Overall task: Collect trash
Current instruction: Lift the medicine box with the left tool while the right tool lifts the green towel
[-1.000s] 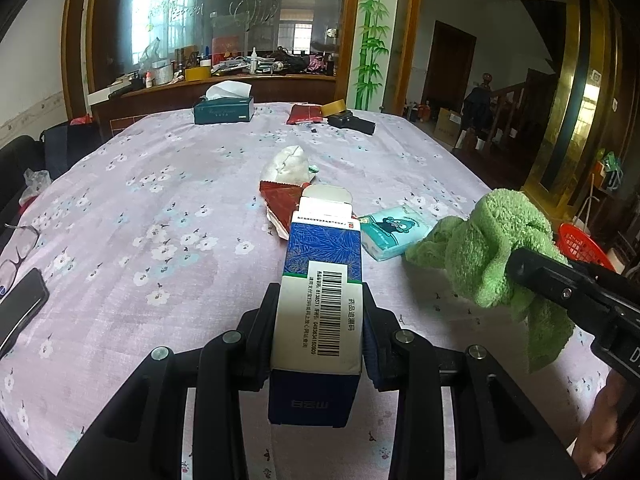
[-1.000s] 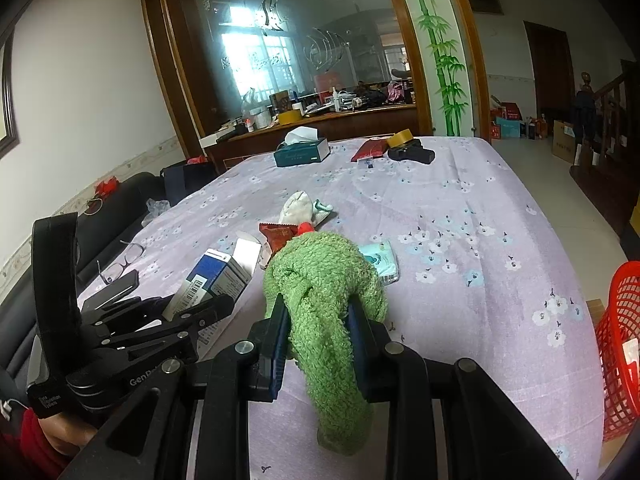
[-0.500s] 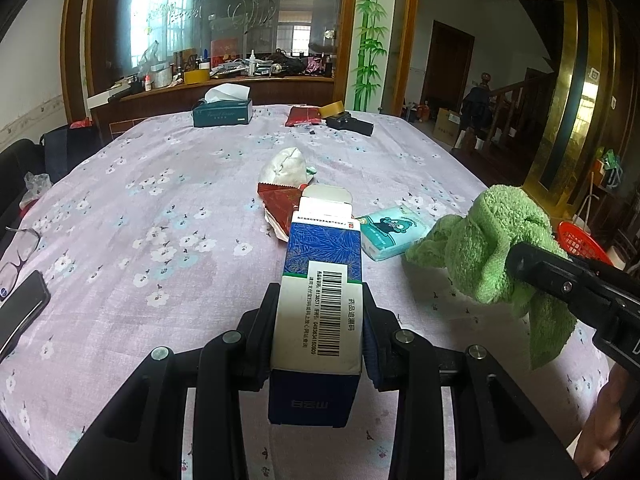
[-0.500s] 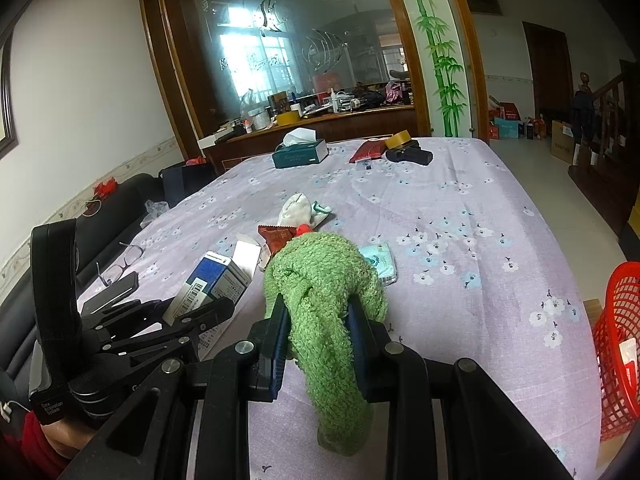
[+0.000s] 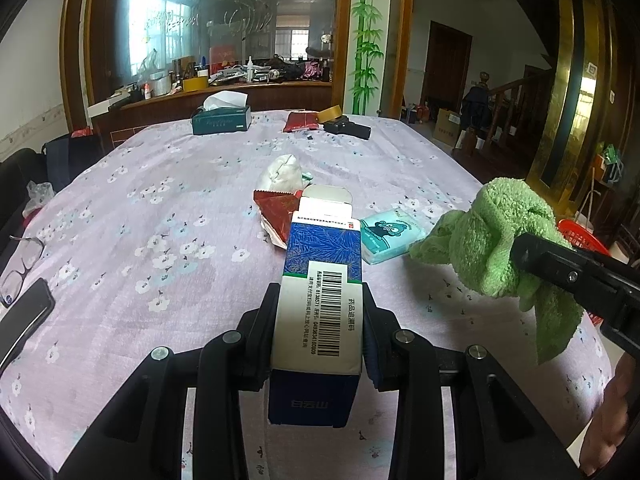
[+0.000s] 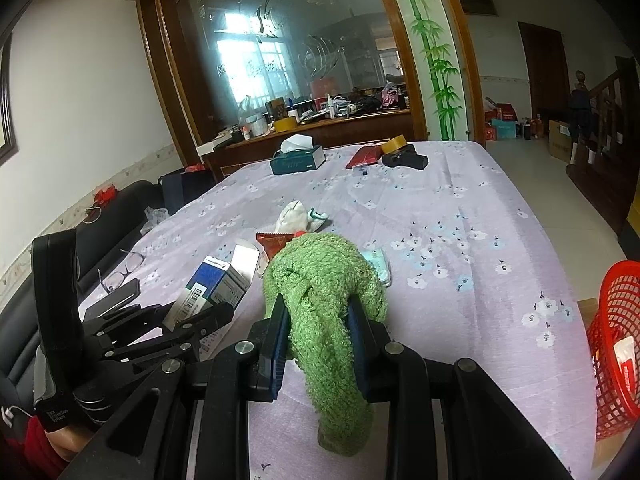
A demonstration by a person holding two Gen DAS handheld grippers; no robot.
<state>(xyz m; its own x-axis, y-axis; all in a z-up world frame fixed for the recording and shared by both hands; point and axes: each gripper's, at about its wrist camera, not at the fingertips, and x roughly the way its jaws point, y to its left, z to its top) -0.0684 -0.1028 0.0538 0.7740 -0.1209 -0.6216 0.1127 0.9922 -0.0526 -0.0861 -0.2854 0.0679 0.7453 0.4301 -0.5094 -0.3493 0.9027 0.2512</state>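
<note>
While both tongs hang above the table (image 5: 120,208), each is clamped on one item. The left tongs (image 5: 320,332) grip a rectangular cardboard box (image 5: 320,276) by its long sides. The box is blue with a leaf pattern and a white panel carrying a barcode and lines of small Chinese print; its white top flap stands open, and faint block lettering on the blue near end cannot be read. The right tongs (image 6: 318,344) pinch a fluffy green terry cloth (image 6: 324,280), bunched into a knot ahead of the pads with a loose tail hanging below. In the left wrist view the cloth (image 5: 496,236) shows at right, off the table.

A lilac cloth printed with small white flowers covers the table. Beyond the box lie a torn red foil wrapper (image 5: 276,208), a crumpled white wad (image 5: 284,174) and a soft teal tissue pack (image 5: 390,236) with a cartoon bear. A dark green tissue box (image 5: 222,120), a roll of brown tape (image 5: 330,114) and a black device (image 5: 348,128) sit at the far end. Glasses (image 5: 22,260) and a dark phone (image 5: 24,316) rest at the left edge. A red mesh plastic basket (image 6: 616,344) stands beside the table's right edge.
</note>
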